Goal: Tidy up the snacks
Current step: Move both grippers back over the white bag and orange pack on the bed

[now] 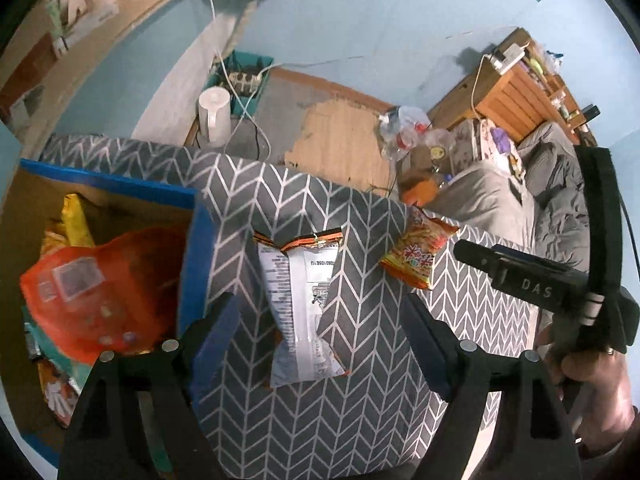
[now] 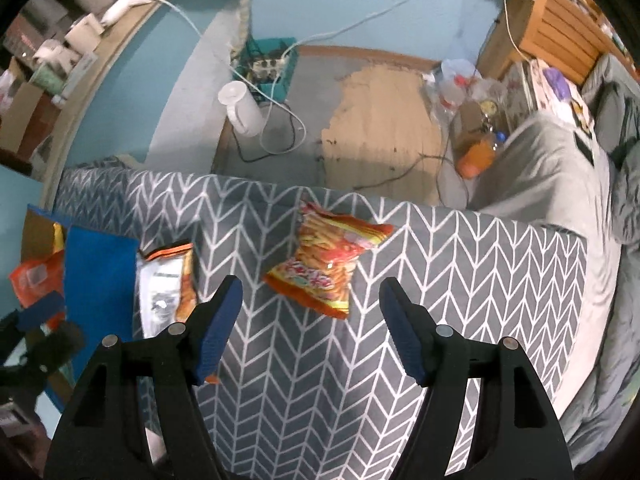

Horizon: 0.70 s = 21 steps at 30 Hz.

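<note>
Orange-edged and lying white back up, the snack packet point(image 1: 300, 312) sits on the chevron-patterned surface point(image 1: 360, 400) straight ahead of the left claw point(image 1: 320, 336), whose fingers gape wide with nothing between them. At its nine o'clock stands the blue-rimmed box point(image 1: 196, 240), already holding an orange bag point(image 1: 92, 292) and other snacks. A second packet, red and yellow point(image 2: 328, 264), lies at twelve o'clock from the right claw point(image 2: 310, 330), likewise spread and empty. The step in hand looks like gathering the last two loose packets. Next, each claw likely must descend over its packet, close on the crinkly foil without sliding off, then carry it toward the box
</note>
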Tool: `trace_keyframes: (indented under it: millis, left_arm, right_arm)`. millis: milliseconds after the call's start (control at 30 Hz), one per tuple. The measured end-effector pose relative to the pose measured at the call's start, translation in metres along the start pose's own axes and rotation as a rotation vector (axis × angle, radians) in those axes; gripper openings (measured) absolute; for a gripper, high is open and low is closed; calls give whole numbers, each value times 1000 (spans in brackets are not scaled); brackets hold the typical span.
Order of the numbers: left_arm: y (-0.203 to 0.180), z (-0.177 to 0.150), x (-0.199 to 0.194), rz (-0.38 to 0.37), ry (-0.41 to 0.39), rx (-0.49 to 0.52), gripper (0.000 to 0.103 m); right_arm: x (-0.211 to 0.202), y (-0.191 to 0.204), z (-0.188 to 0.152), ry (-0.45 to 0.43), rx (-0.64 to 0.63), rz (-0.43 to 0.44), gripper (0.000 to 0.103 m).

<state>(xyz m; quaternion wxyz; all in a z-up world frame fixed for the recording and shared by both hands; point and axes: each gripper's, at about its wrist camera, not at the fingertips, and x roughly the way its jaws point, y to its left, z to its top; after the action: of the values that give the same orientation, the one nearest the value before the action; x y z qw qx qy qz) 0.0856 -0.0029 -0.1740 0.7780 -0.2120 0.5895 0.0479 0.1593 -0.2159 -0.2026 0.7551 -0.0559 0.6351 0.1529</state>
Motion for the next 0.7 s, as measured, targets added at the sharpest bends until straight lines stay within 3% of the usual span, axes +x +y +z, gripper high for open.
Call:
trace_keyframes:
  millis: [367, 433, 533, 700]
  left_arm:
    - [5, 0, 51, 42, 100, -80, 87]
    - [2, 0, 55, 87, 94, -65, 88]
    - [-4, -2, 61, 66, 100, -45, 89]
    - [-5, -2, 75, 92, 126, -64, 89]
  right_arm:
    - [42, -21, 16, 74, 106, 43, 72]
    - [50, -22, 17, 90, 117, 45, 72]
    - [64, -23, 20, 113, 124, 35, 72]
    - [78, -24, 25, 140, 129, 20, 72]
